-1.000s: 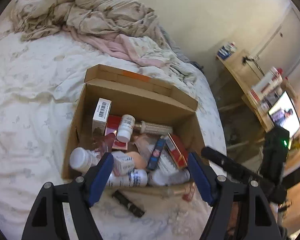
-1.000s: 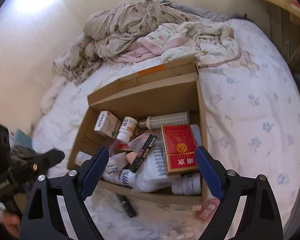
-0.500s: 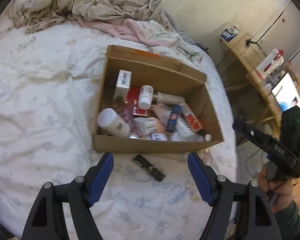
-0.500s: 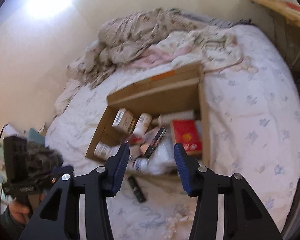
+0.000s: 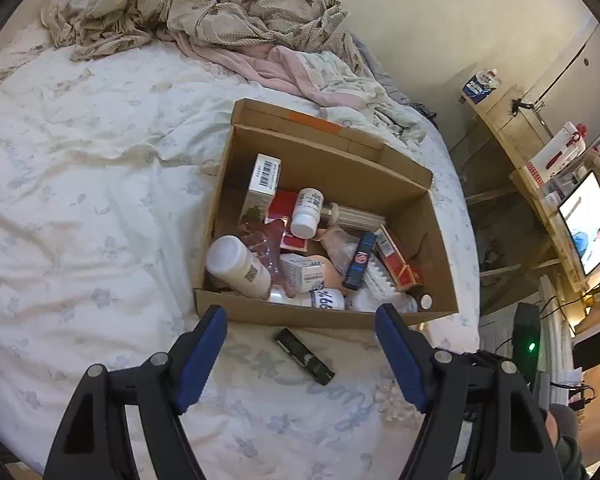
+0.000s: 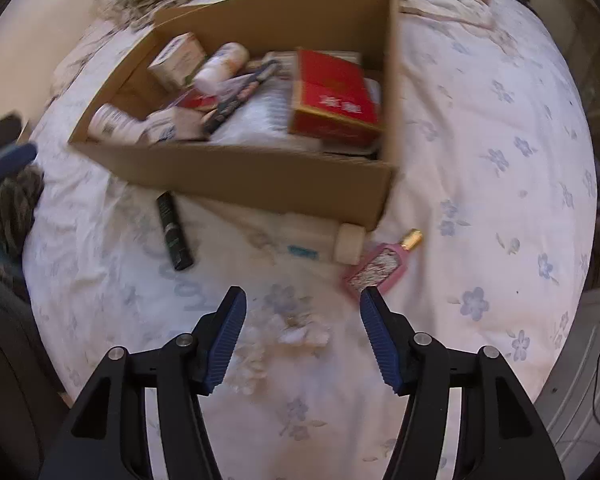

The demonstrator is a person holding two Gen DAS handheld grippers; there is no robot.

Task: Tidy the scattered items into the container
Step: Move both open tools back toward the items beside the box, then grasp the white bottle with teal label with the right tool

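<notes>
An open cardboard box [image 5: 324,316] [image 6: 260,184] sits on the bed, full of bottles, cartons and a red pack [image 6: 334,98]. A black tube [image 5: 304,355] [image 6: 174,230] lies on the sheet just in front of the box. A white bottle [image 6: 320,242] lies against the box's near right corner, with a pink perfume bottle [image 6: 382,266] beside it. My left gripper [image 5: 300,350] is open and empty above the black tube. My right gripper [image 6: 300,312] is open and empty, just short of the white and pink bottles.
A white flowered sheet [image 5: 80,220] covers the bed. Crumpled blankets [image 5: 228,12] are heaped behind the box. The bed edge drops off at the right, by wooden shelves and a lit screen [image 5: 588,228].
Both grippers pulled back from over the box. The right gripper then dropped low toward the sheet in front of the box, bringing the white and pink bottles into view.
</notes>
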